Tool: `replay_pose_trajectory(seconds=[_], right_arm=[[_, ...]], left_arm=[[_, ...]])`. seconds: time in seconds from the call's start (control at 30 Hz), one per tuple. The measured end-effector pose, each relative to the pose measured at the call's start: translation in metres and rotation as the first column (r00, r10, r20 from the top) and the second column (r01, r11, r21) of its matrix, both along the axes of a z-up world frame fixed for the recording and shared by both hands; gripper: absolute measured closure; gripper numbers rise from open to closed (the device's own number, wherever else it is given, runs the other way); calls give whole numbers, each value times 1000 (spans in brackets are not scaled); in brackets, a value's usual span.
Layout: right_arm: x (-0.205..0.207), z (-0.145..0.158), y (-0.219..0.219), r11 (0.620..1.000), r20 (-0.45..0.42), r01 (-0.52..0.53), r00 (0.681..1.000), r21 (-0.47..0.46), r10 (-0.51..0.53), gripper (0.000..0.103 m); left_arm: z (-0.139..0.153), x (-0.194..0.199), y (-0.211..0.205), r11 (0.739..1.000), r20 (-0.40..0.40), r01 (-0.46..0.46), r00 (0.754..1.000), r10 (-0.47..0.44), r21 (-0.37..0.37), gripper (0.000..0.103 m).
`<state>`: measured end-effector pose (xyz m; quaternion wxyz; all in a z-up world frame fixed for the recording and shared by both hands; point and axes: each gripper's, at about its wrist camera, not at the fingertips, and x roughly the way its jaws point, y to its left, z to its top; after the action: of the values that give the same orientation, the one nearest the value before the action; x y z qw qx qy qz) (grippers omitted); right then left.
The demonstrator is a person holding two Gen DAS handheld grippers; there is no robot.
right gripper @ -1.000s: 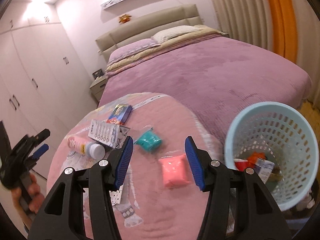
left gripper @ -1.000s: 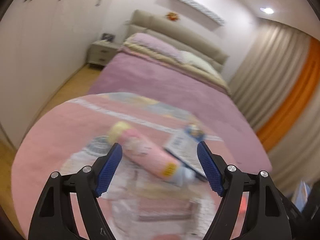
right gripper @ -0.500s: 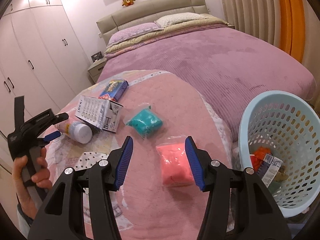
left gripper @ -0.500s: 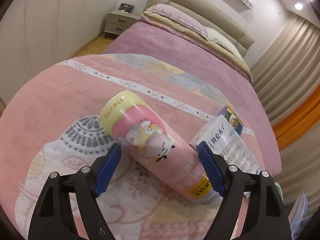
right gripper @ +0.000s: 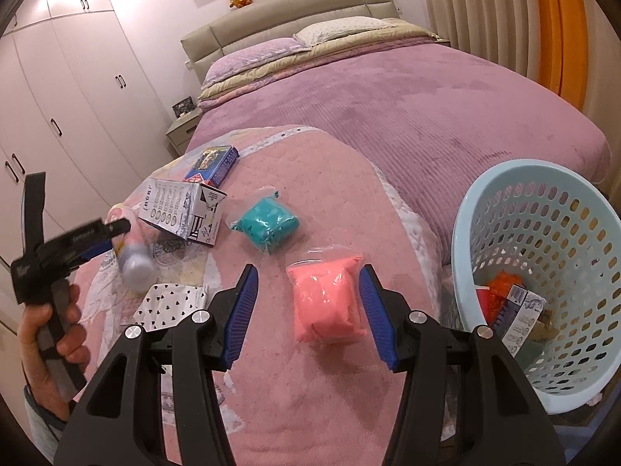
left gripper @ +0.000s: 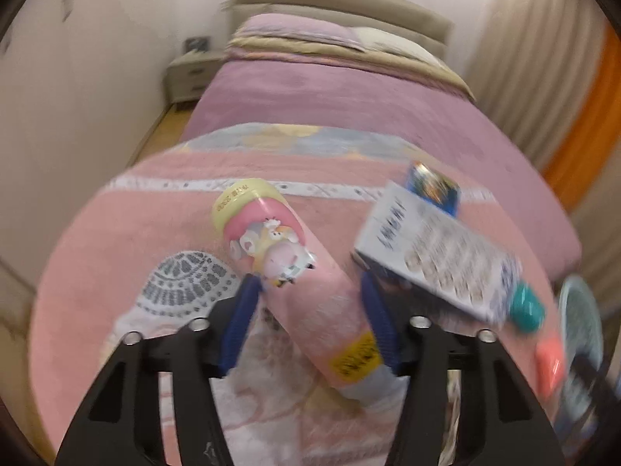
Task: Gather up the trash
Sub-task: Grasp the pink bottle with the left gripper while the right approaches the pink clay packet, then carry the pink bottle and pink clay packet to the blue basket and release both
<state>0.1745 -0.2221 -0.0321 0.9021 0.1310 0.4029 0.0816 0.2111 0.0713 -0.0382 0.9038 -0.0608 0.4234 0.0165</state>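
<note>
A pink bottle (left gripper: 295,272) with a cartoon print and yellow end lies on the pink blanket (left gripper: 116,233). My left gripper (left gripper: 308,291) has its jaws closed around the bottle's middle; it also shows in the right wrist view (right gripper: 112,233) on the bottle (right gripper: 132,264). A salmon-pink plastic packet (right gripper: 328,299) lies between the open fingers of my right gripper (right gripper: 308,281). A teal packet (right gripper: 269,223), a white carton (right gripper: 182,209) and a blue box (right gripper: 212,161) lie further back. A light blue basket (right gripper: 543,240) stands at the right with trash inside.
A white cloth with small hearts (right gripper: 170,303) lies near the bottle. The purple bed (right gripper: 407,108) stretches behind, with wardrobes (right gripper: 58,97) at the left, a nightstand (right gripper: 182,132) and curtains (right gripper: 504,11) at the right.
My left gripper has moved onto the pink bottle and closed around it. My right gripper has come down closer, so the salmon-pink packet now sits between its open fingers.
</note>
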Motion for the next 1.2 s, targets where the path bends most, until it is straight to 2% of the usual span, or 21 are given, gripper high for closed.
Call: replay_pose_trajectory(seconds=[0.1, 0.2, 0.27, 0.3, 0.33, 0.4, 0.53, 0.6, 0.63, 0.77, 0.83, 0.97, 1.1, 1.2], right_arm=[[-2, -1, 1, 1000, -1, -3, 1000, 4, 3, 52], [-3, -4, 2, 1000, -11, -3, 1000, 12, 4, 52], [-5, -6, 2, 1000, -16, -4, 1000, 10, 4, 52], [-6, -7, 2, 1000, -17, -5, 1000, 8, 5, 52], [-7, -7, 1, 1000, -17, -6, 1000, 7, 6, 52], [-10, -8, -1, 1000, -11, -8, 1000, 2, 8, 52], [-18, -10, -9, 1000, 1, -8, 1000, -6, 8, 52], [-20, -13, -12, 1000, 3, -5, 1000, -5, 5, 45], [-22, -15, -13, 1000, 3, -6, 1000, -4, 6, 45], [-22, -21, -11, 1000, -10, -24, 1000, -6, 23, 44], [-20, -23, -6, 999, -11, -31, 999, -20, 31, 44], [-8, -27, 4, 997, -13, -14, 1000, -72, 13, 44], [-1, -33, 6, 998, -33, -15, 999, -68, 13, 44], [0, -34, 11, 994, -24, -9, 1000, -108, 6, 44]], left_arm=[[0, -10, -9, 994, -4, 102, 995, -102, 48, 59], [-5, -21, -13, 985, 2, 166, 986, -166, 38, 59], [-9, -22, -14, 987, 4, 162, 987, -162, 23, 53], [-14, -22, -11, 990, -9, 143, 990, -143, 4, 44], [-17, -22, -10, 992, -12, 130, 991, -130, -3, 40], [-24, -19, -7, 995, -16, 100, 995, -100, -29, 38], [-32, -12, -7, 997, -17, 56, 998, -57, -50, 38], [-35, -12, -8, 998, -10, 46, 999, -46, -51, 39], [-35, -12, -9, 997, -6, 48, 999, -49, -59, 46], [-32, -15, -11, 998, 11, 38, 999, -38, -46, 51], [-31, -17, -6, 997, 18, 33, 999, -32, -68, 53], [-24, -29, -1, 996, 46, 28, 999, -24, -90, 53], [-15, -42, -1, 993, 79, 44, 996, -35, -108, 54], [-10, -50, -3, 990, 95, 60, 994, -48, -128, 54]])
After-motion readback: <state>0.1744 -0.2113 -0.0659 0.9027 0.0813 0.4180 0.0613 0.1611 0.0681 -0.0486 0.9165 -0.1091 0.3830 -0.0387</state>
